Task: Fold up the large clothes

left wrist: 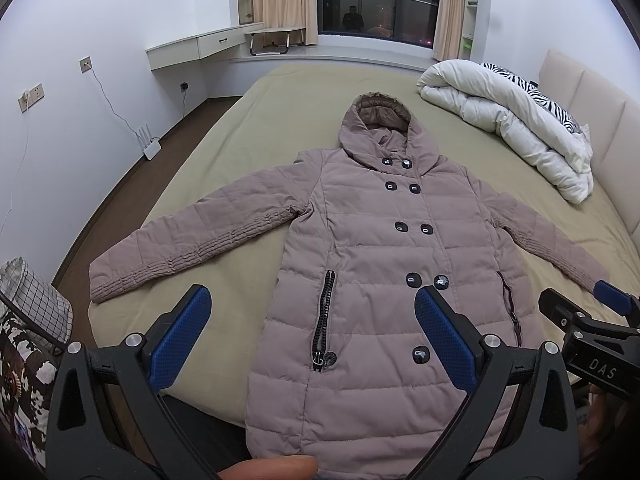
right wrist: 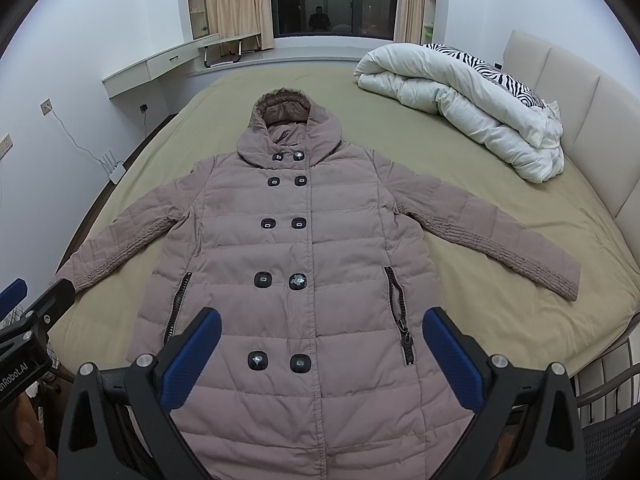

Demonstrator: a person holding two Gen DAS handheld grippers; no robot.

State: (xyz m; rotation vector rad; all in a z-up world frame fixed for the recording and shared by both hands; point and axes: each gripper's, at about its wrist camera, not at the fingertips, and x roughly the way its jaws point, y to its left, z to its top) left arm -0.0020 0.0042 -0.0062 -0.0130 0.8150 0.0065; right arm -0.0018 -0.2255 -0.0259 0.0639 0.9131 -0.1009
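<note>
A long dusty-pink hooded puffer coat [left wrist: 372, 248] lies face up and spread flat on the bed, both sleeves out to the sides, hood toward the window. It fills the right wrist view too [right wrist: 304, 248]. My left gripper [left wrist: 312, 312] is open and empty, held above the coat's lower left part near the left zip pocket [left wrist: 326, 320]. My right gripper [right wrist: 320, 334] is open and empty above the coat's lower front, near the right zip pocket [right wrist: 400, 320]. The right gripper also shows at the left wrist view's right edge [left wrist: 600, 320].
The bed [left wrist: 240, 152] has an olive sheet. A bunched white duvet [right wrist: 472, 108] and zebra pillow [right wrist: 500, 76] lie at the far right by the beige headboard [right wrist: 580, 112]. A checked bag [left wrist: 32, 300] stands left of the bed. A router [left wrist: 150, 148] sits on the floor.
</note>
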